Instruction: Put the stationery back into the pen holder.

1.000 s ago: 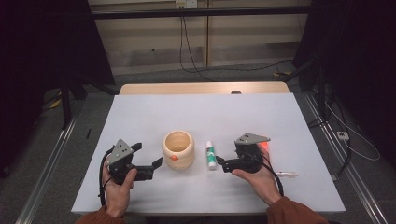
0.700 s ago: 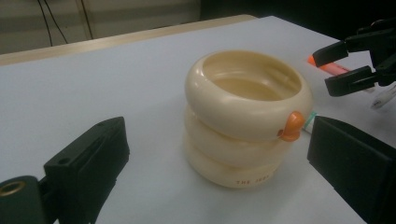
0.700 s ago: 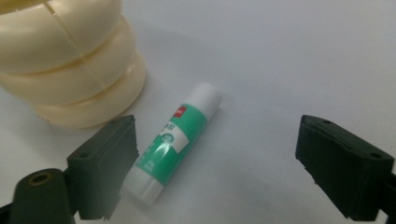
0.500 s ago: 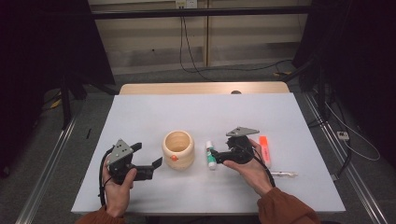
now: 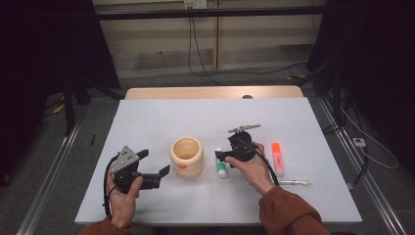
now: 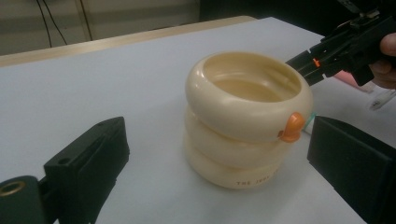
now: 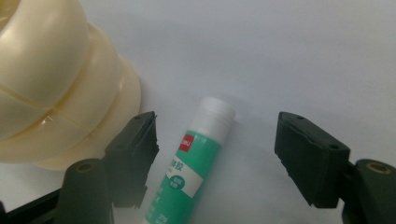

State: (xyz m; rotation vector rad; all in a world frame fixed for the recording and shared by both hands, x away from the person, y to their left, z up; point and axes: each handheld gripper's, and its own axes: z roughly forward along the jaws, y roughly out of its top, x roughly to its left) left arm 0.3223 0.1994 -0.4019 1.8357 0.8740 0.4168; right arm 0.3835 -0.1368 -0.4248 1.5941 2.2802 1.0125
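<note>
A cream ribbed pot [image 5: 186, 156] with a small orange knob stands mid-table. Just right of it lies a green and white glue stick [image 5: 221, 168]. My right gripper [image 5: 221, 156] is down over the stick's white-capped end. In the right gripper view the glue stick [image 7: 194, 163] lies between the jaws with a gap on each side; the right gripper [image 7: 215, 126] is open, and its jaws have just been closing. My left gripper [image 5: 154, 164] rests left of the pot, open. In the left gripper view the pot [image 6: 245, 116] sits ahead between its wide jaws, untouched.
An orange highlighter [image 5: 277, 157] and a clear pen [image 5: 294, 183] lie right of my right hand. The white table [image 5: 195, 117] has a wooden strip along its far edge. Dark stands and cables surround it on the floor.
My right gripper has moved left, from beside the highlighter to the glue stick, and its jaws now stand narrower. The left gripper has stayed still.
</note>
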